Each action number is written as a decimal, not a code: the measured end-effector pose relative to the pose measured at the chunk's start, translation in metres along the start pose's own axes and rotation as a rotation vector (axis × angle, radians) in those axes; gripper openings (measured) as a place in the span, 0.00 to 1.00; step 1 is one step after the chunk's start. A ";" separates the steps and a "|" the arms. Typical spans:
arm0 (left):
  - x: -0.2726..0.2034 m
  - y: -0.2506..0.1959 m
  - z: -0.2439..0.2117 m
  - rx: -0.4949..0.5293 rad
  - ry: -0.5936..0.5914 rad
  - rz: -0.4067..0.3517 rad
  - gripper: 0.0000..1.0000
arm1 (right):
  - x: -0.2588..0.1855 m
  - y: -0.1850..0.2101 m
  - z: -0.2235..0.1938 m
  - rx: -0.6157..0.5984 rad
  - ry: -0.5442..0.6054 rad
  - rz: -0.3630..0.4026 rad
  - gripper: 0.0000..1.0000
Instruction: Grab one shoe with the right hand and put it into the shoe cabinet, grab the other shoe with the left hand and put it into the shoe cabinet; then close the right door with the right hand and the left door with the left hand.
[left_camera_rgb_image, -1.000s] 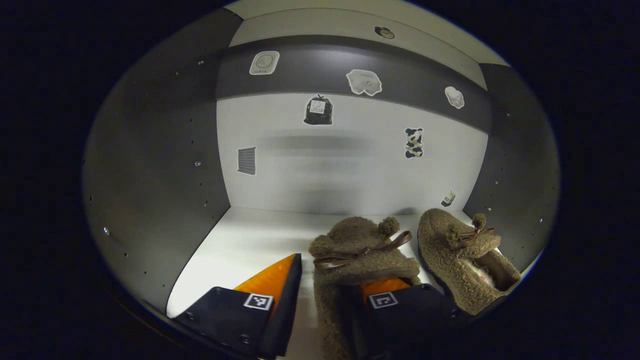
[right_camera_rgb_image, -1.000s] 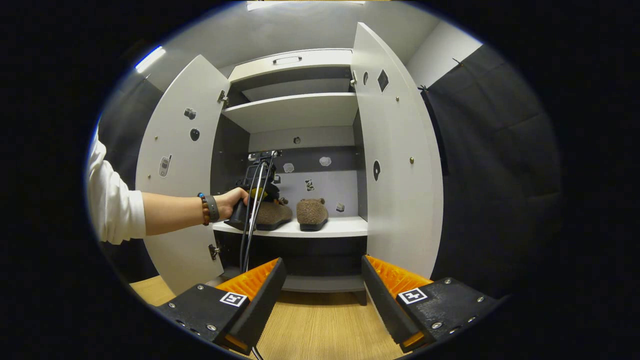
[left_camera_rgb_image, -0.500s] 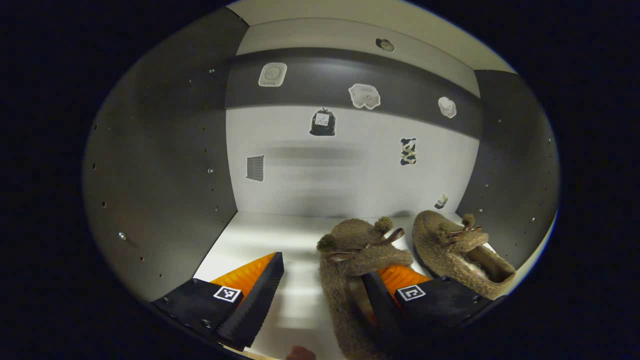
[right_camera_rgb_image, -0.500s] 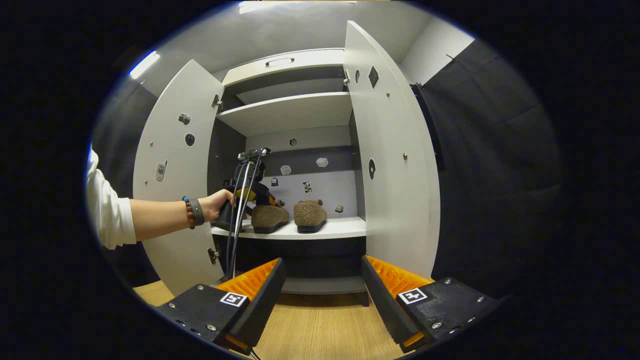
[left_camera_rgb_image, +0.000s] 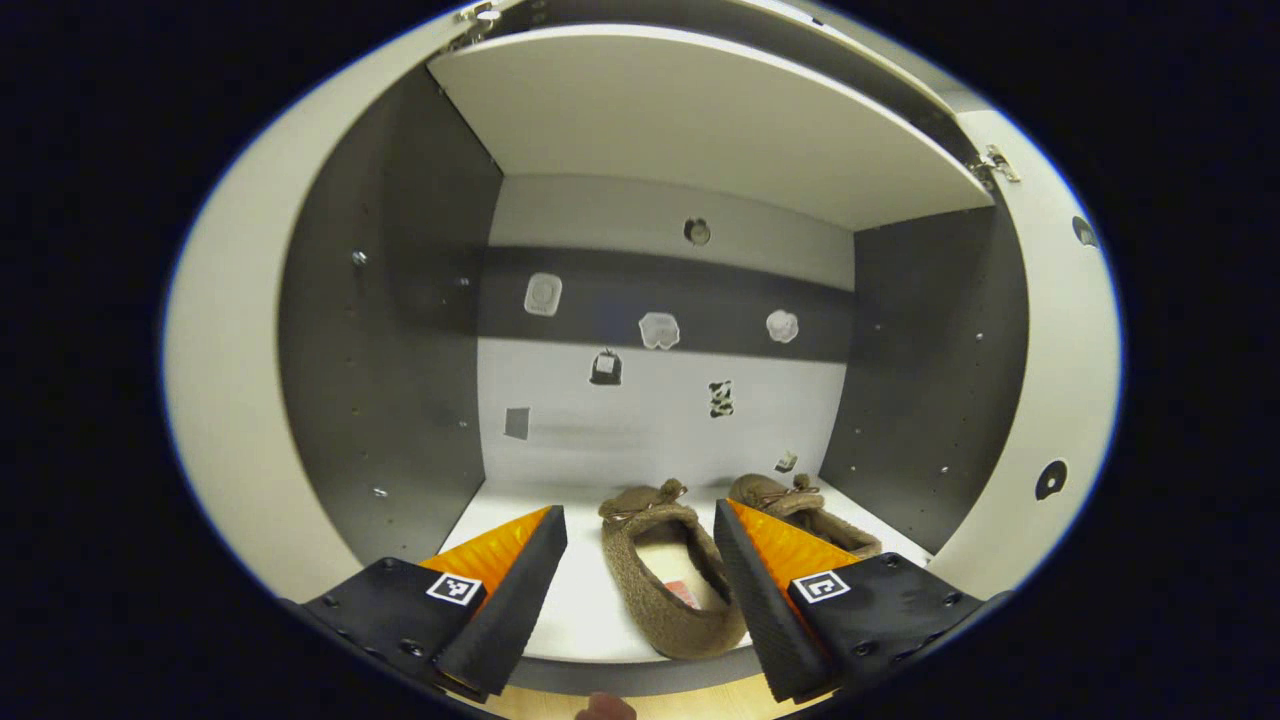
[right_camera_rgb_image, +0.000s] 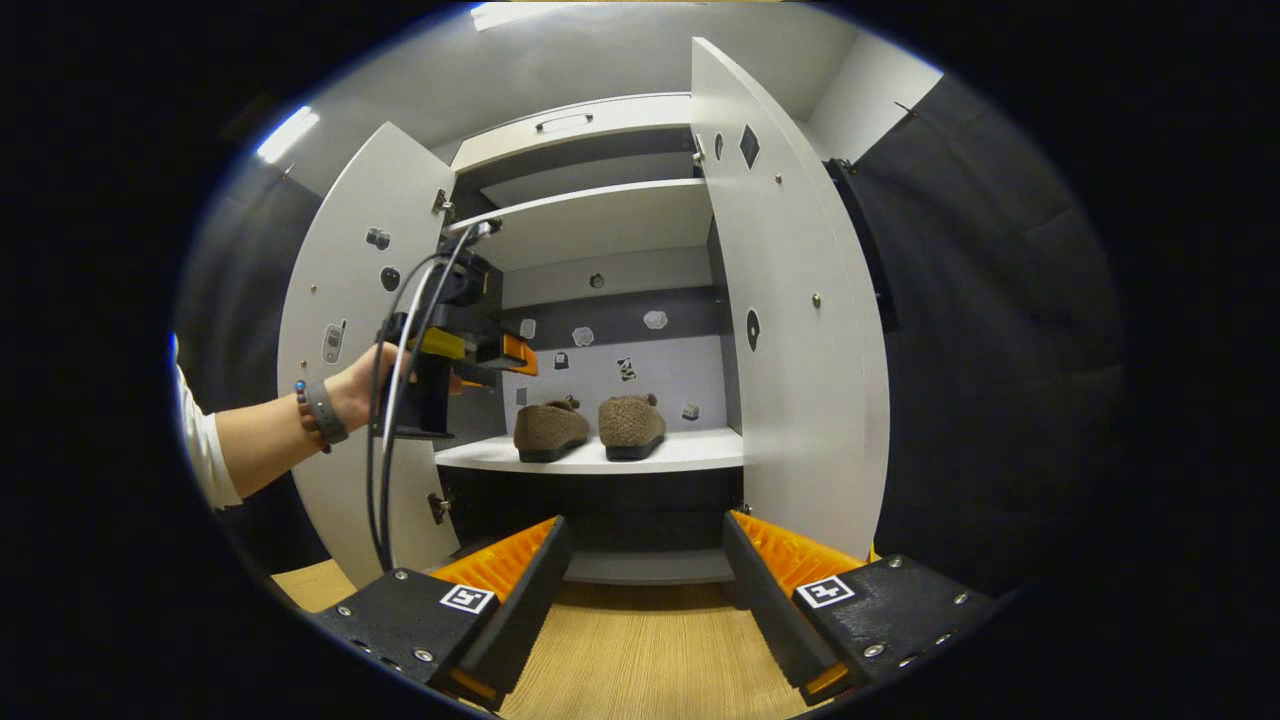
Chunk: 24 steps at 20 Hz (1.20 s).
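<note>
Two fuzzy brown shoes stand side by side on the cabinet's middle shelf (right_camera_rgb_image: 690, 455): one (left_camera_rgb_image: 665, 575) (right_camera_rgb_image: 549, 428) on the left, the other (left_camera_rgb_image: 800, 505) (right_camera_rgb_image: 631, 425) to its right. My left gripper (left_camera_rgb_image: 640, 590) is open and empty, just outside the shelf's front edge, and the left shoe shows between its fingers. In the right gripper view a hand holds that left gripper (right_camera_rgb_image: 505, 355) raised in front of the left door (right_camera_rgb_image: 345, 400). My right gripper (right_camera_rgb_image: 640, 590) is open and empty, low over the floor, facing the cabinet. Both doors stand open; the right door (right_camera_rgb_image: 790, 330) is beside the shelf.
An upper shelf (right_camera_rgb_image: 590, 215) spans the cabinet above the shoes. Stickers dot the back wall (left_camera_rgb_image: 650, 420) and both doors. Wooden floor (right_camera_rgb_image: 640, 660) lies in front of the cabinet. A cable (right_camera_rgb_image: 385, 420) hangs from the left gripper. Dark cloth (right_camera_rgb_image: 980, 330) hangs at the right.
My left gripper has let go of the left shoe, pulled back out of the shelf and risen. The shoe stays on the shelf. The right gripper has hardly moved.
</note>
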<state>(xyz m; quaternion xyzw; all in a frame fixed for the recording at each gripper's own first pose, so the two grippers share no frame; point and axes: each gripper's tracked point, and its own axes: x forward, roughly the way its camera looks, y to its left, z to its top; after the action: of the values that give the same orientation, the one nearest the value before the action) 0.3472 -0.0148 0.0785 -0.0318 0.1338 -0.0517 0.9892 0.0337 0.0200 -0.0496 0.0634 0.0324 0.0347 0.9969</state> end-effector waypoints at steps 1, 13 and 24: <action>-0.014 -0.003 0.005 -0.004 -0.012 -0.007 0.96 | 0.001 0.001 0.001 -0.004 0.000 0.008 0.94; -0.150 0.014 -0.040 -0.007 -0.143 0.054 0.94 | 0.020 0.029 0.007 -0.006 -0.012 0.113 0.94; -0.225 0.023 -0.141 -0.026 -0.127 0.133 0.97 | 0.013 0.048 0.003 0.000 -0.005 0.116 0.94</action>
<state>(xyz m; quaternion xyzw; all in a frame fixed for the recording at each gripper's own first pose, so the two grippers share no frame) 0.0954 0.0259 0.0002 -0.0390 0.0733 0.0179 0.9964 0.0437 0.0680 -0.0411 0.0651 0.0260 0.0924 0.9933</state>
